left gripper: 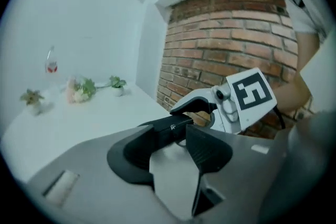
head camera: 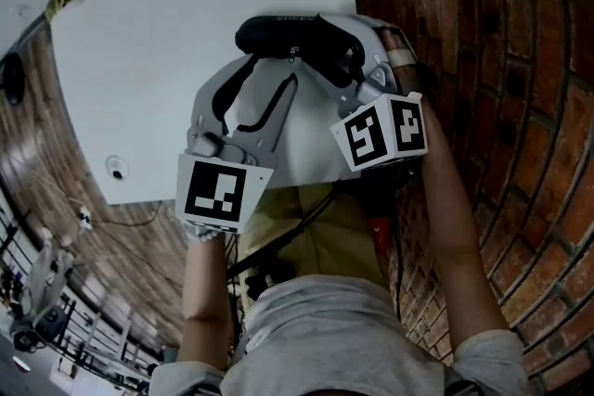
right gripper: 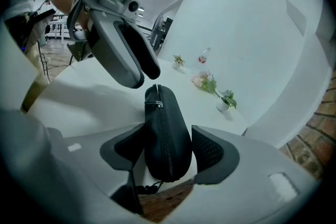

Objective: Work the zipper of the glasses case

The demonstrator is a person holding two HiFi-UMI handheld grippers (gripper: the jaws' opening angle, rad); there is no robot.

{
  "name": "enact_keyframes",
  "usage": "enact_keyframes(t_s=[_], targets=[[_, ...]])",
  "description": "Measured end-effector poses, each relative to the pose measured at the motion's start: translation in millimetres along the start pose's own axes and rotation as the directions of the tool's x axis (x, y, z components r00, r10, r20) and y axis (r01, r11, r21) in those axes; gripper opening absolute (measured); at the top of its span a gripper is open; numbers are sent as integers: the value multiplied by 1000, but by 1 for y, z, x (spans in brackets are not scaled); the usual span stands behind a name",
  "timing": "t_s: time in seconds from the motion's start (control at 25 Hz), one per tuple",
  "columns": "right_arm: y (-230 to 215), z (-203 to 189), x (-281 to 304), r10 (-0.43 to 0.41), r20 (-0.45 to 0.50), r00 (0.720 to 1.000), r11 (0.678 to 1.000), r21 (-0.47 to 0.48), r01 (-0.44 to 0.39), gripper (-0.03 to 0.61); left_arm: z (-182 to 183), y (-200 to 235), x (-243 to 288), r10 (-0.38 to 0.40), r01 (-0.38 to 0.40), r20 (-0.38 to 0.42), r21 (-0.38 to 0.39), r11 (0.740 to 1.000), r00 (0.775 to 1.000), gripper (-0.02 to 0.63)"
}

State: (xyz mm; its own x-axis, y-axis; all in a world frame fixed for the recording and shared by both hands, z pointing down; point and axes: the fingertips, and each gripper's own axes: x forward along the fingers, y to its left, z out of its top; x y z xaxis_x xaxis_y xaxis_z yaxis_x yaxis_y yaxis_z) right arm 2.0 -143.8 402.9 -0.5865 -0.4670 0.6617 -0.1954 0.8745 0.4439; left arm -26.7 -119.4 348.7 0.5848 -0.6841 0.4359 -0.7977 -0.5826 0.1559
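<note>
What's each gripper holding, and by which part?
The right gripper holds the black zippered oval glasses case by its near end, a pad on each side. The left gripper holds nothing: its jaws stand apart at the case's far end.

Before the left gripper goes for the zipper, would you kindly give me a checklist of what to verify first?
1. Hold: the black fabric glasses case is clamped between the jaws of the right gripper: ok.
2. Target: the small metal zipper pull shows at the case's far end, uncovered: ok.
3. Grasp: the left gripper has its jaws on the pull: not ok; they stand apart near the case's end, gripping nothing.
4. Zipper shut along the stretch in view: ok, as far as it shows.
5. Support: the case rests on the white table: cannot tell.
</note>
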Motion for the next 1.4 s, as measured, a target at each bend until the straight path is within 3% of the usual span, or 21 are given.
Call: enact_keyframes(t_s=[0.16,0.36,0.6,0.8,1.12,1.24,1.4], targets=[[0,1,0,0,1,1000,1000,1,0,279,-18,1,3,-20,9,-37,-278,960,999,175],[1,0,0,0,6,1000,1000,3,0,279,-32,-2,9,-54,17,-68,-460,888,996,137],[0,1,-1,-1,10,1000,1000,3,1,279,-27,-6,17,-121,100,15,-668,738,993,130],[0,1,-1,2,13,1000,1000,3,-2,279,-26,-9,22,-134,118,34,-711,693,990,125],[0,1,-1,3,20,1000,1000,4,-3,279,-26,-7,25,-146,166,99,-796,582,984,100],[1,2,-1,4,22,1000,1000,4,-4,279,-26,-6,25,-134,162,103,-804,572,986,76],[1,2,-1,5,23,1000,1000,4,-5,279,-27,-2,26,-111,143,95,-801,582,989,21]])
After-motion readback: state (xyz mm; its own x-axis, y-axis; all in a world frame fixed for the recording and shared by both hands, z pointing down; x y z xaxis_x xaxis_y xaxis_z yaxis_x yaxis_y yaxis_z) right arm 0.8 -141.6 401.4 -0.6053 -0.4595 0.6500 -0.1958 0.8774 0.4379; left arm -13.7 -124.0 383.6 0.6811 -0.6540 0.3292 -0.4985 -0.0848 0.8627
